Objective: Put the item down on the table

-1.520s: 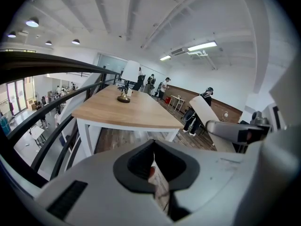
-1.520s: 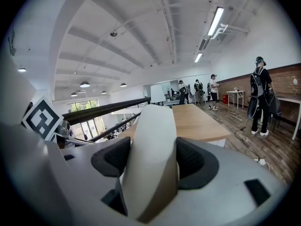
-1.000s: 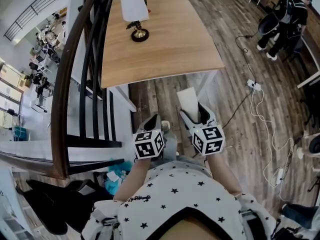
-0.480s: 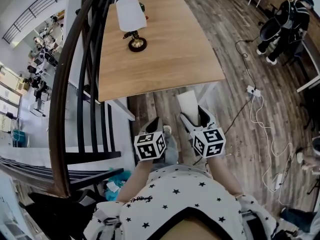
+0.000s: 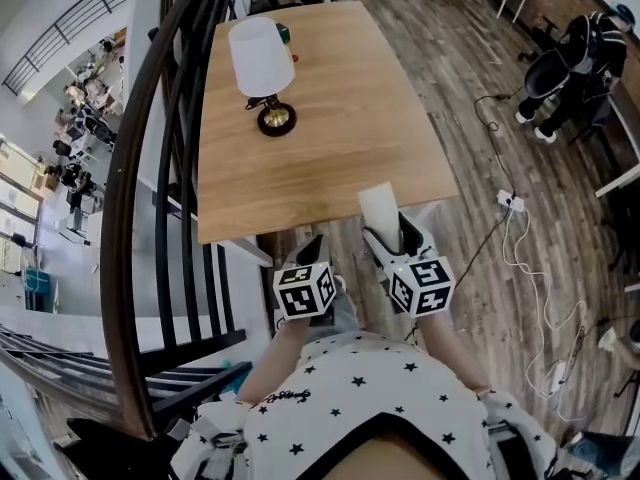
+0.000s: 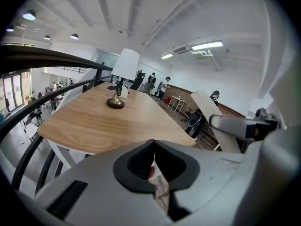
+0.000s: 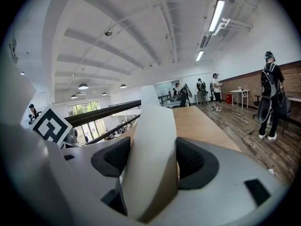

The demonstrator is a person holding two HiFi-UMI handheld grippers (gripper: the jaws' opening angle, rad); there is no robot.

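A pale white, tall item (image 7: 153,154) stands between the pads of my right gripper (image 5: 392,230), which is shut on it. In the head view the item (image 5: 380,206) pokes up over the near edge of the wooden table (image 5: 340,138). From the left gripper view it shows at the right as a slanted white slab (image 6: 207,109). My left gripper (image 5: 312,245) hangs beside the right one, just short of the table edge. Its jaws (image 6: 153,144) meet at the tips with nothing held between them.
A table lamp (image 5: 262,68) with a white shade and brass base stands at the table's far left. A black stair railing (image 5: 150,218) curves along the left. Cables and a power strip (image 5: 510,200) lie on the wood floor at right. A person with a backpack (image 5: 575,48) stands far right.
Both grippers and the white item have come closer to the table. The item's top now overlaps the near table edge. The grip has not changed.
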